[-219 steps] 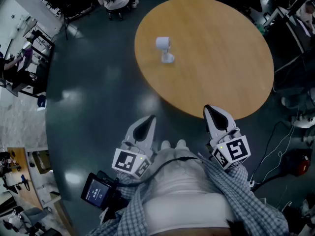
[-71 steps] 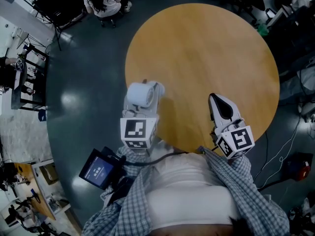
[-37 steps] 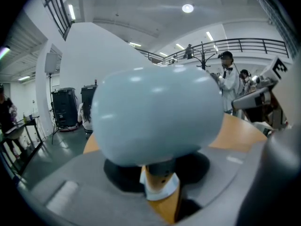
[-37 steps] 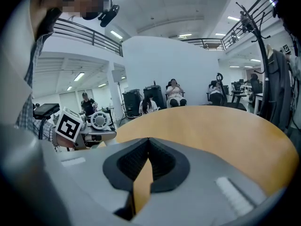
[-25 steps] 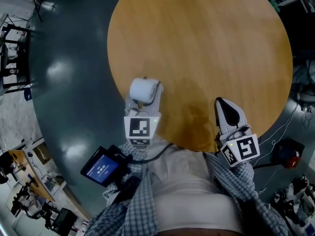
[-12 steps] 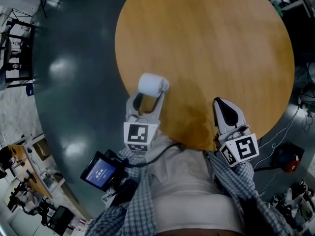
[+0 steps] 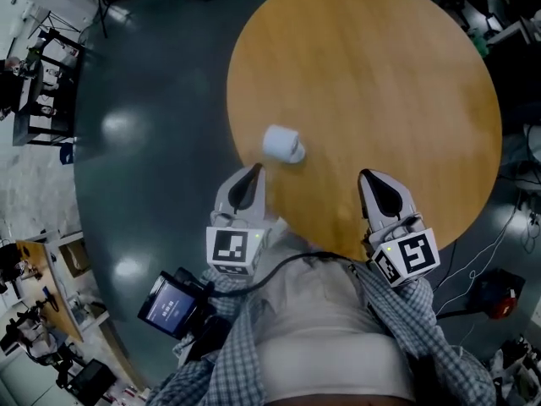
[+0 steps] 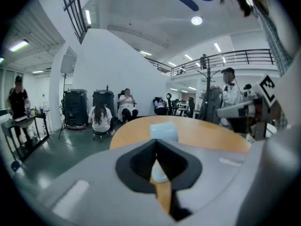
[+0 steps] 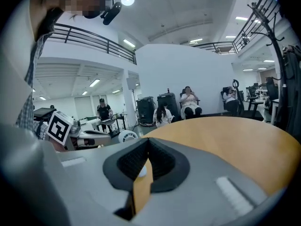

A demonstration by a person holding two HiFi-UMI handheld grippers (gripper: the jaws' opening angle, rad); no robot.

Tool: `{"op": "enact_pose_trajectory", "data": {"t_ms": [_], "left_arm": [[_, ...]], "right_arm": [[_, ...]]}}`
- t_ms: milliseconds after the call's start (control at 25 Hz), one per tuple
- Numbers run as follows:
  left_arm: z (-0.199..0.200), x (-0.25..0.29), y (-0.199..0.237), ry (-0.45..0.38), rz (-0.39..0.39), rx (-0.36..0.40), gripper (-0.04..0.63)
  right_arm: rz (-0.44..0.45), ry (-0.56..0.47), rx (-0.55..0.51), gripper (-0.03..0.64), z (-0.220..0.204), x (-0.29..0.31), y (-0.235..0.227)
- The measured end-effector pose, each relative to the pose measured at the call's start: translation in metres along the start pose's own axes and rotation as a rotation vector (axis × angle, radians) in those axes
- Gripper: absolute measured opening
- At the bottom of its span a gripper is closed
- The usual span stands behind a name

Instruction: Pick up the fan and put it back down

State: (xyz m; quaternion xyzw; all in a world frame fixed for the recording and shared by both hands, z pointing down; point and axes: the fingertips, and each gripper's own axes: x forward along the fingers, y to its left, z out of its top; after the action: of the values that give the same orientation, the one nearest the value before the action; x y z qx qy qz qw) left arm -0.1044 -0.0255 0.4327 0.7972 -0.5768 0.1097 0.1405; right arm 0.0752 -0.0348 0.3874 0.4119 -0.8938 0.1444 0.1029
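The fan (image 7: 283, 144) now stands free on the desk (image 7: 380, 74), close to its near left edge; a moment ago it sat between the jaws of the left gripper (image 7: 253, 172). Those jaws have just been closing and now meet on nothing, drawn back near of the fan. The right gripper (image 7: 366, 178) is likewise closed and empty. The put-down appears complete. The round wooden desk stands on a dark glossy floor (image 7: 144, 100); seated people (image 8: 126, 108) occupy the far side of the hall

Fan (image 7: 282, 144) sits on table (image 7: 380, 83), just beyond left tongs (image 7: 254, 172).
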Motion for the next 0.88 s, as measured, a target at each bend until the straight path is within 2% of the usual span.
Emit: {"op": "enact_pose_trajectory", "data": {"t_ms": [120,240,320,560,720,880], "left_arm": [[0.02,-0.011,0.008,-0.024,0.007,0.019,0.0],[0.034,-0.02,0.012,-0.041,0.021,0.097,0.0],[0.044,-0.022,0.01,-0.058,0.016,0.109,0.0],[0.06,-0.022,0.004,-0.069,0.017,0.061,0.0],[0.065,-0.02,0.011,-0.102,0.03,-0.012,0.0],[0.069,-0.017,0.009,-0.112,0.029,-0.024,0.0]], "right_arm": [[0.002,-0.033,-0.016,0.003,0.016,0.001,0.008],[-0.009,-0.058,-0.017,0.003,0.026,-0.001,0.009],[-0.012,-0.075,-0.026,0.003,0.032,-0.002,0.008],[-0.016,-0.106,-0.059,0.003,0.045,-0.002,0.002],[-0.006,-0.107,-0.078,0.003,0.05,0.002,0.002],[0.002,-0.109,-0.085,0.003,0.053,0.002,0.002]]}}
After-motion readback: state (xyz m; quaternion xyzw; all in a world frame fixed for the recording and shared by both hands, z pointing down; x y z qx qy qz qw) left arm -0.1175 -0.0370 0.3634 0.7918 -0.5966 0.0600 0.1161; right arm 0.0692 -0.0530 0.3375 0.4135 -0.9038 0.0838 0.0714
